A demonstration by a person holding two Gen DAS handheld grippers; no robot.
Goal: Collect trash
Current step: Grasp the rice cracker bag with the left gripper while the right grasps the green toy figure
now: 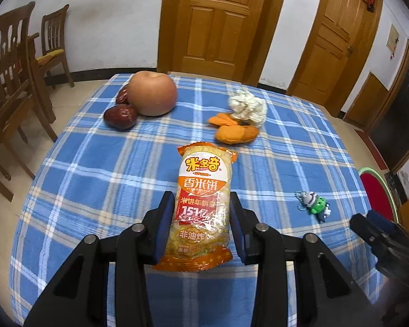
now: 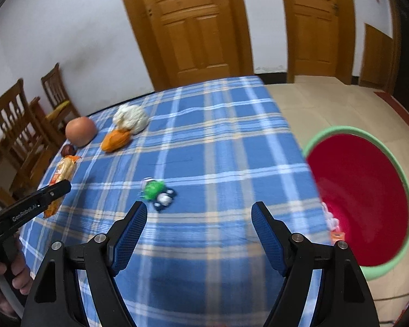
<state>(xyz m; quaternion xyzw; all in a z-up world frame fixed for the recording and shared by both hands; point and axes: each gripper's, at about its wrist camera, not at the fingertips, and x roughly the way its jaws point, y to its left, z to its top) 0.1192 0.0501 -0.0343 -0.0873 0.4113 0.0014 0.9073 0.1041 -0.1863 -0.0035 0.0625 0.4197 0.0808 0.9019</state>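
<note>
An orange and clear rice-cracker packet (image 1: 201,207) lies on the blue plaid tablecloth (image 1: 95,179). My left gripper (image 1: 201,212) straddles its near half; the blue pads stand beside the packet with small gaps, so it is open. Orange peel pieces (image 1: 233,132) and a crumpled white tissue (image 1: 248,106) lie further back. My right gripper (image 2: 199,229) is open and empty above the table's near right part, a green toy (image 2: 156,190) ahead of it. A red bin with a green rim (image 2: 368,190) stands on the floor at the right, some trash at its bottom.
An apple (image 1: 151,94) and two red dates (image 1: 120,117) sit at the table's far left. Wooden chairs (image 1: 11,81) stand left of the table. Two wooden doors (image 1: 218,21) are behind it. The table's right edge (image 2: 294,136) drops to tiled floor.
</note>
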